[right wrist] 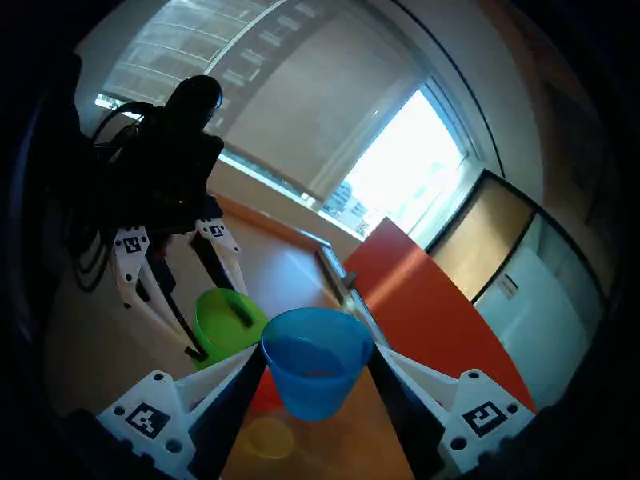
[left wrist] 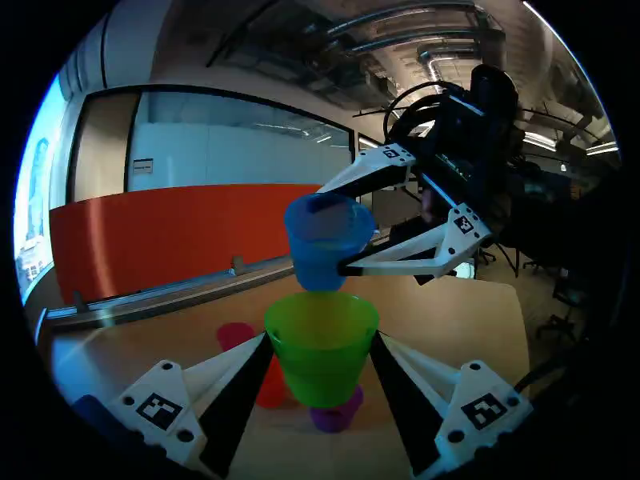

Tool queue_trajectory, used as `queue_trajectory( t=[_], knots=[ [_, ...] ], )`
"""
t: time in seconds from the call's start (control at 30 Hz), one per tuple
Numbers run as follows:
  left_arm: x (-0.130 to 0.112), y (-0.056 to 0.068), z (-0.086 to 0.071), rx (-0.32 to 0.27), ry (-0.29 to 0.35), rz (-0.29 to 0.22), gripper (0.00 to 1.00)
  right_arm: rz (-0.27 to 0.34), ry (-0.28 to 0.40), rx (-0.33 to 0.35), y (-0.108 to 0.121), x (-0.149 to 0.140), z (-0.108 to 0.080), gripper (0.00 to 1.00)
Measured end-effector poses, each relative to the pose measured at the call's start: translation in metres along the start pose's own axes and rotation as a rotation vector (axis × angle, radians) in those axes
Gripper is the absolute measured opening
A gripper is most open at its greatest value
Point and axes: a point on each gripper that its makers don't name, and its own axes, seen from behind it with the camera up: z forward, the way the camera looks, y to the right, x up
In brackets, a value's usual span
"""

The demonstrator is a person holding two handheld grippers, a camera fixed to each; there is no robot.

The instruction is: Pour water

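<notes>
Left gripper view: left gripper [left wrist: 322, 340] squeezes green cup [left wrist: 322, 364]; right gripper [left wrist: 332, 232] squeezes blue cup [left wrist: 324, 260] at twelve o'clock, seemingly ready to pour. Next, tip slowly.

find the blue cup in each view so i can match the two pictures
Left gripper view: blue cup at centre, gripped by the right claw, just above the green cup.
Right gripper view: blue cup at bottom centre, in the same claw.
Shared landmark: the green cup, lower centre in the left gripper view, left of the blue cup in the right gripper view.
</notes>
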Motion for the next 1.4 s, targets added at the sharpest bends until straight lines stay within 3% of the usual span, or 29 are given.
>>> queue_trajectory(
  t=[1.4],
  knots=[
    [0.003,0.003,0.004,-0.011,0.013,-0.005,0.84,-0.283,-0.054,0.024,0.016,0.015,0.01,0.91]
  ],
)
